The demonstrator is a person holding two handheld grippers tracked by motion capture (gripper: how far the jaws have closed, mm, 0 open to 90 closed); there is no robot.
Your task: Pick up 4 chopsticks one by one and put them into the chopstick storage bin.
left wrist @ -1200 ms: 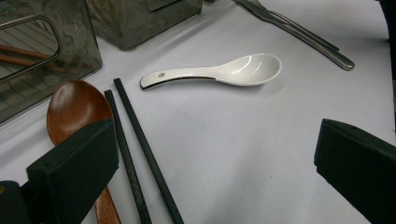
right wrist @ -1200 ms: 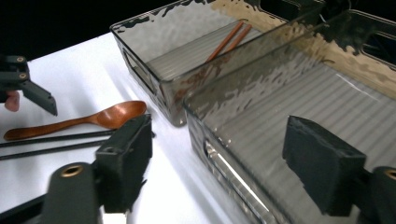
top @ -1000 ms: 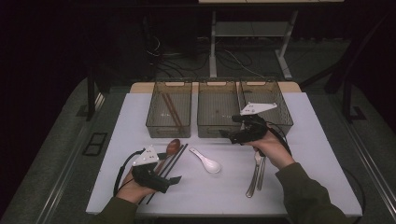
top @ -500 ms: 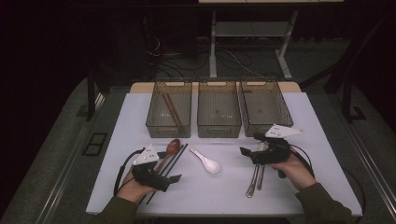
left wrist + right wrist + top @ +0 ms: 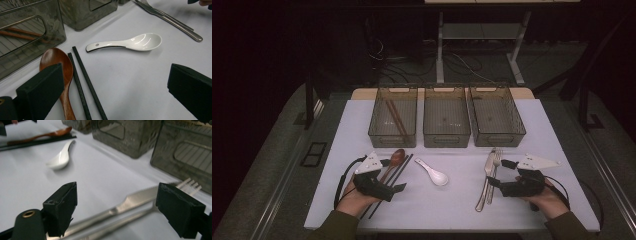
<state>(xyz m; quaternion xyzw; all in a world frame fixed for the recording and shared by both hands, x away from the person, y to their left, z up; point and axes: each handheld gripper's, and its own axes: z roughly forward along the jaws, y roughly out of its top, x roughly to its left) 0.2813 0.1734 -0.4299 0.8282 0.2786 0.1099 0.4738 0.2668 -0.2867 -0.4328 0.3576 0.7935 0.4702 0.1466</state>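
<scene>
On the white table lie a wooden spoon (image 5: 395, 158) and a pair of black chopsticks (image 5: 395, 173), a white ceramic spoon (image 5: 435, 174), and a metal knife (image 5: 485, 181) with a fork (image 5: 495, 166). My left gripper (image 5: 393, 175) rests open over the chopsticks' near end. Its own view shows the wooden spoon (image 5: 58, 62), the black chopsticks (image 5: 85, 82) and the white spoon (image 5: 130, 42) ahead of its open jaws (image 5: 115, 92). My right gripper (image 5: 499, 173) stands open just right of the cutlery. Knife (image 5: 132, 202) and fork (image 5: 190, 183) lie between its jaws (image 5: 120, 210).
Three smoky translucent bins stand in a row at the back: the left bin (image 5: 392, 141) holds brown wooden chopsticks (image 5: 395, 119), beside it stand the middle bin (image 5: 447, 141) and the right bin (image 5: 500, 140). Bare white tabletop (image 5: 437, 205) lies between my hands.
My right gripper came down from over the right bin toward the front right and now sits beside the knife and fork. The left gripper stayed put.
</scene>
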